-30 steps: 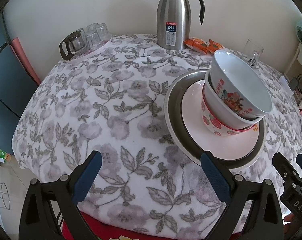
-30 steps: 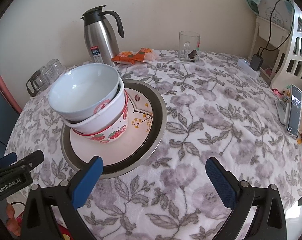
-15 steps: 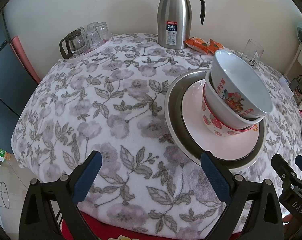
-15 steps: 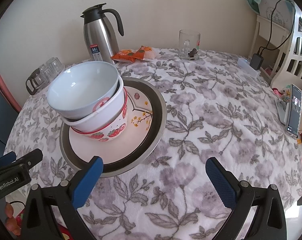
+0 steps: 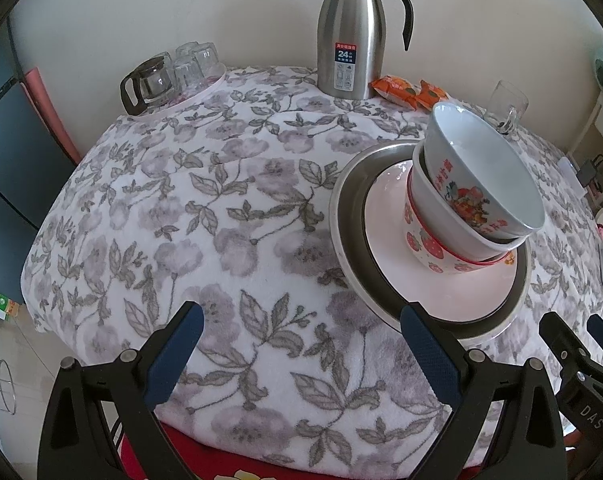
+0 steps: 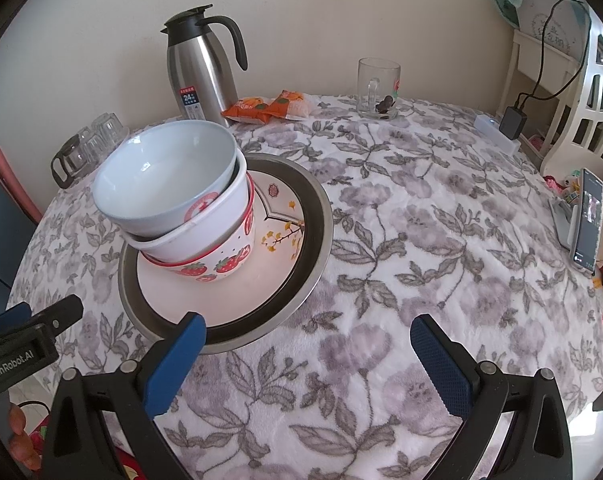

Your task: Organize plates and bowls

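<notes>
Item: three nested ceramic bowls, pale-blue one uppermost and tilted, stacked on the pink plate inside the dark-rimmed round dish; my left gripper and right gripper hover near the dish, jaws spread, empty; stacking appears done, next I'd level the top bowl.

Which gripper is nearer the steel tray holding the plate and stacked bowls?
Roughly even. The left gripper sits to the left of the steel tray, with its right finger overlapping the near rim; the right gripper sits to its right, left finger overlapping the rim. Both are open and empty.
</notes>
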### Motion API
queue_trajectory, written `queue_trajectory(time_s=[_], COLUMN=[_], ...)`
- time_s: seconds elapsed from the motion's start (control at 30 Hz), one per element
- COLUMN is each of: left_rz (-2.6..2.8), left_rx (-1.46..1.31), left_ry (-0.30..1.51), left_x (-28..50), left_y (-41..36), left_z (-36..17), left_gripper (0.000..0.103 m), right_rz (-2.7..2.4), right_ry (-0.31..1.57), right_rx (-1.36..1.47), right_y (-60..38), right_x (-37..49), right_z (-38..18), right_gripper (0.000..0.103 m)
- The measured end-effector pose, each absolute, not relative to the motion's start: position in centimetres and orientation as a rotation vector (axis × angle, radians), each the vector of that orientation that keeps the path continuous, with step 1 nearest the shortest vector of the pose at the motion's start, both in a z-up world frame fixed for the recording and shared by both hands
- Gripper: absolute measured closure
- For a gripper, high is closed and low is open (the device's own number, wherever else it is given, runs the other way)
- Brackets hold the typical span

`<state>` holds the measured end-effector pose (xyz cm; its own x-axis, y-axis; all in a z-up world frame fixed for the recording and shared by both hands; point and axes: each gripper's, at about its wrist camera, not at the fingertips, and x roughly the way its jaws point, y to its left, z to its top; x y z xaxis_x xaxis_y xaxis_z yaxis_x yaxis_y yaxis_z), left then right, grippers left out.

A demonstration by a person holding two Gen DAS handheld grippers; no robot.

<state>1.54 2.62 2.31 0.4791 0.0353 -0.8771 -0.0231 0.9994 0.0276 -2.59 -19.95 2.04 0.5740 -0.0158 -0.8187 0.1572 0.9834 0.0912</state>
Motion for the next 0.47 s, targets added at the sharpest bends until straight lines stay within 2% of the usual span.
queue_trajectory(time_s=[0.47], left_rz=[0.02], left_rx=[0.005], left_ry=[1.068], left_x=[1.49], left_y=[2.46], left_z=[2.5], left_gripper=[0.004], right_rz=[-0.1], right_ry=[0.964], right_rx=[0.156], right_y=[-19.92], right_x=[-2.63], right_z=[1.81], right_gripper=[0.0])
